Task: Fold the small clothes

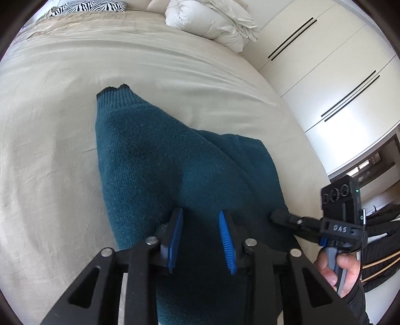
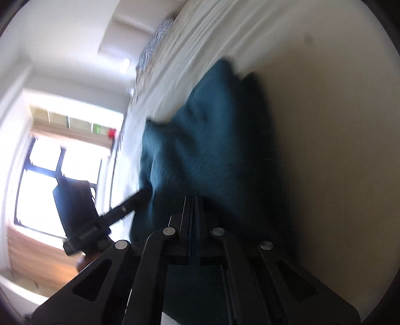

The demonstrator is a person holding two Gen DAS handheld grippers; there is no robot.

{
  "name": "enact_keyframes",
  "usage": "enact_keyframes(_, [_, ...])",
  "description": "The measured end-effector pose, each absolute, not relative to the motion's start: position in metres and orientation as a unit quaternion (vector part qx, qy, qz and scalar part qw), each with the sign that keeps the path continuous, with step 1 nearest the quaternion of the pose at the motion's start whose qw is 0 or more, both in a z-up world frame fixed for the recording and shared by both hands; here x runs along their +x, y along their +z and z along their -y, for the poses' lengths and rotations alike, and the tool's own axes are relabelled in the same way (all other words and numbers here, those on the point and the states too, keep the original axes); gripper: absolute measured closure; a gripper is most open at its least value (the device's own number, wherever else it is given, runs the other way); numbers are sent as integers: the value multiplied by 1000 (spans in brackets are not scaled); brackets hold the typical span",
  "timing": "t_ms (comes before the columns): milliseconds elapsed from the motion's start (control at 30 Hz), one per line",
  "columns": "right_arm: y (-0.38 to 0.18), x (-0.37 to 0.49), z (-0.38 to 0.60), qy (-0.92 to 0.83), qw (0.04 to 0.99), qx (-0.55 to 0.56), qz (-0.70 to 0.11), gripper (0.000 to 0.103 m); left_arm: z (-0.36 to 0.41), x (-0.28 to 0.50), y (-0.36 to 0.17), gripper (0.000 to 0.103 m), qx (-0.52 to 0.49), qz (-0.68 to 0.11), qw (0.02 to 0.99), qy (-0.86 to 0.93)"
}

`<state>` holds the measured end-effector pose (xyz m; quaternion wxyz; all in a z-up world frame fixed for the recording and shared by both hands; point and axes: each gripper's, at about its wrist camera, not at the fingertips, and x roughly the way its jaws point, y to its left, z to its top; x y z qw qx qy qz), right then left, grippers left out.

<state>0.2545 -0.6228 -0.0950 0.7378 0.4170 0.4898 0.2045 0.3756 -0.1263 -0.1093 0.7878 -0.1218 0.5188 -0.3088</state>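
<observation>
teal knit garment (image 1: 175, 160) lies draped on the bed (image 1: 50, 150), gripped at its near edge by one gripper.
the left gripper (image 1: 201, 235) hangs over the near part of the knit, its blue fingers (image 1: 226, 240) standing apart with the wool showing between them, gripping nothing; the ribbed cuff end lies far ahead of them. the right gripper (image 2: 191, 225) has its fingers closed flat on the knit's near edge, probably to lift that edge for a fold, while the rest fans out ahead of them. beige sheet spreads all round; beyond the left fingers sit white pillows (image 1: 212, 22) and a zebra cushion (image 1: 90, 6), to their right a cream wardrobe (image 1: 337, 82).
</observation>
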Motion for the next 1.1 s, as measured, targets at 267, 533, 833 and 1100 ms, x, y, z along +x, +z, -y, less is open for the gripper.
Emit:
enact_keyframes(267, [-40, 216, 620, 238, 763, 408, -441, 73, 114, 314, -74, 55, -130, -489, 799, -324])
enact_keyframes(533, [-88, 207, 601, 234, 733, 411, -490, 60, 122, 308, -113, 56, -137, -521, 775, -329])
enact_keyframes(833, [-38, 184, 655, 200, 776, 396, -448, 47, 63, 318, -82, 11, -214, -461, 808, -298])
enact_keyframes(1100, [-67, 234, 656, 154, 764, 356, -516, 47, 62, 357, -144, 11, -274, -552, 735, -283])
